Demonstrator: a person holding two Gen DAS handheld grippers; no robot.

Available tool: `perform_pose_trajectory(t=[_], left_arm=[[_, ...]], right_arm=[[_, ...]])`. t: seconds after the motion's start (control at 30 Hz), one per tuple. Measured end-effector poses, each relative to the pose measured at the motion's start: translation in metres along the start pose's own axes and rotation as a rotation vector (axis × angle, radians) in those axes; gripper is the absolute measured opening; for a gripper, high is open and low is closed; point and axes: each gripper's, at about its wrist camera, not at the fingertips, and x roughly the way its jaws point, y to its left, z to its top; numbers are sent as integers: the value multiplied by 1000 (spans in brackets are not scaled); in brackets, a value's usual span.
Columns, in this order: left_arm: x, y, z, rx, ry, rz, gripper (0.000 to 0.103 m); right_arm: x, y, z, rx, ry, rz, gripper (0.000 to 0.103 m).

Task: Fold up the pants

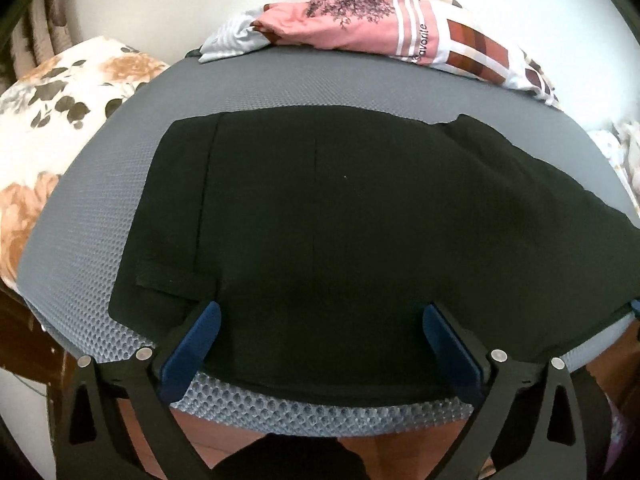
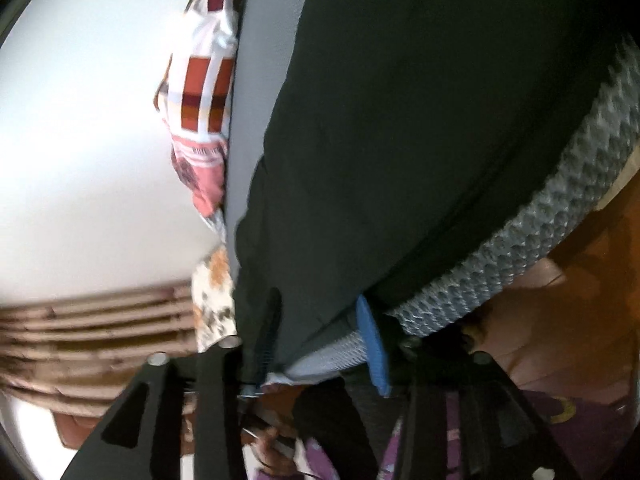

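The black pants (image 1: 320, 208) lie spread flat on a grey mesh mat (image 1: 100, 220), waistband side to the left, reaching off to the right. My left gripper (image 1: 322, 320) hovers over the pants' near edge, its blue fingers (image 1: 208, 332) wide apart and open, with nothing pinched. In the rolled right wrist view the pants (image 2: 400, 140) fill the middle. My right gripper (image 2: 320, 332) straddles the pants' edge and the mat's edge (image 2: 560, 200). Its jaws stand partly apart, open, and the blue pad (image 2: 372, 340) sits at the mat's edge.
A pile of pink, white and brown clothes (image 1: 380, 20) lies at the mat's far edge against the white wall, seen too as the checked cloth (image 2: 204, 100). A floral pillow (image 1: 60, 92) sits left of the mat. Brown wood shows below the near edge.
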Motion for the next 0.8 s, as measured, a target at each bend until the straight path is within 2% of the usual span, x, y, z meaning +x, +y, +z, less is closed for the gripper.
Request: perform_pose_trajectory(t=[0.23, 0.27, 0.3, 0.37, 0.5, 0.6, 0.7, 0.77, 0.8], left_arm=[[-2, 6, -2, -18, -14, -33, 102], [-2, 5, -2, -14, -14, -30, 102], [-2, 5, -2, -10, -13, -27, 102], [-2, 4, -2, -7, -13, -26, 102], [-4, 10, -2, -29, -23, -60, 102], [-5, 13, -2, -41, -31, -78, 102], [-3, 10, -2, -24, -24, -63, 102], [-2, 8, -2, -14, -23, -52, 102], [-2, 8, -2, -10, -22, -49, 102]], right_arm=[[9, 7, -4, -25, -26, 1, 45], [11, 9, -3, -45, -26, -37, 31], [13, 8, -3, -57, -19, -72, 12], [16, 0, -3, -35, -3, -77, 7], [10, 8, -9, -95, 25, -74, 7], [7, 11, -14, -145, 37, -120, 6], [8, -6, -12, -79, 48, -101, 2], [11, 0, -10, -101, 47, -104, 5], [11, -2, -7, -80, 54, -79, 8]])
